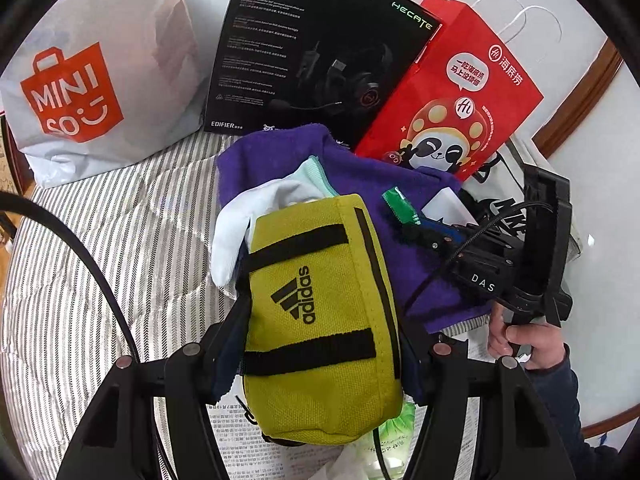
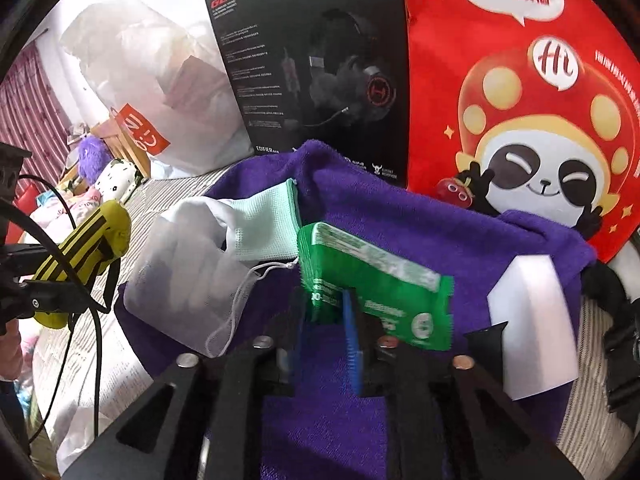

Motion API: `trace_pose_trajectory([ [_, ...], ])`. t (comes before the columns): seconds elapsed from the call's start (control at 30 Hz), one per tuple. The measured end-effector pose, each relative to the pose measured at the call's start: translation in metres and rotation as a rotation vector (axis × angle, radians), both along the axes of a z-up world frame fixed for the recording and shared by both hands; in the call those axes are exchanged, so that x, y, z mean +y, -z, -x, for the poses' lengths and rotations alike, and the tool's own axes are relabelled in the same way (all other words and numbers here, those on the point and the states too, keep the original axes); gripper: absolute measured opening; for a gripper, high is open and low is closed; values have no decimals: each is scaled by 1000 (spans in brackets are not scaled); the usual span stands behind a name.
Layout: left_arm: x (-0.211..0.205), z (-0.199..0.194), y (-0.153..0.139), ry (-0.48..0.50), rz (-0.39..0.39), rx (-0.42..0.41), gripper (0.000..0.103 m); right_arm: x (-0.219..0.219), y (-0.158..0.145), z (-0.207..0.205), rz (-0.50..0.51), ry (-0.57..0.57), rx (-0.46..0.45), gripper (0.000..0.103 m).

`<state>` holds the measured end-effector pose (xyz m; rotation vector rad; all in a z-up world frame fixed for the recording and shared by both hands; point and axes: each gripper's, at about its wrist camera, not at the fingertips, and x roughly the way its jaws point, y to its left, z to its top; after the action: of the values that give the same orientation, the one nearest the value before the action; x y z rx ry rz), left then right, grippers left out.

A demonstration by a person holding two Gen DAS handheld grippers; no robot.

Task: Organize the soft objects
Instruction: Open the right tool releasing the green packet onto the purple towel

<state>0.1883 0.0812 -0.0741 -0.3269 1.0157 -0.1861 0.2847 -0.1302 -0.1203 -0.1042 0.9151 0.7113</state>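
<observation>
My left gripper point(image 1: 320, 344) is shut on a yellow Adidas pouch point(image 1: 320, 320) and holds it above the bed; the pouch also shows at the left of the right wrist view point(image 2: 90, 248). My right gripper point(image 2: 328, 320) is shut on a green tissue packet point(image 2: 372, 284) over a purple towel point(image 2: 400, 220); the packet also shows in the left wrist view point(image 1: 396, 204). A white mesh drawstring bag point(image 2: 188, 280) and a mint-edged mesh bag point(image 2: 264, 224) lie on the towel's left part. A white foam block point(image 2: 532, 320) lies on its right.
A black headset box point(image 1: 316, 48), a red panda paper bag point(image 1: 452, 92) and a white Miniso plastic bag point(image 1: 100, 72) stand behind the towel point(image 1: 360, 168). The striped bed cover point(image 1: 120, 220) spreads to the left. Newspaper point(image 1: 256, 440) lies under the pouch.
</observation>
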Motion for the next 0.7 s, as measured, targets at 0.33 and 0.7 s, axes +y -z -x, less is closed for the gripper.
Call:
trace_pose_trajectory([
  [0.33,-1,1,-2,6,-5,-2,63,-7,10,-4,-43,26,59,48],
  [0.7,-31,-7,4,73,-65,3,63,-69,-24,24,-34,240,78,48],
])
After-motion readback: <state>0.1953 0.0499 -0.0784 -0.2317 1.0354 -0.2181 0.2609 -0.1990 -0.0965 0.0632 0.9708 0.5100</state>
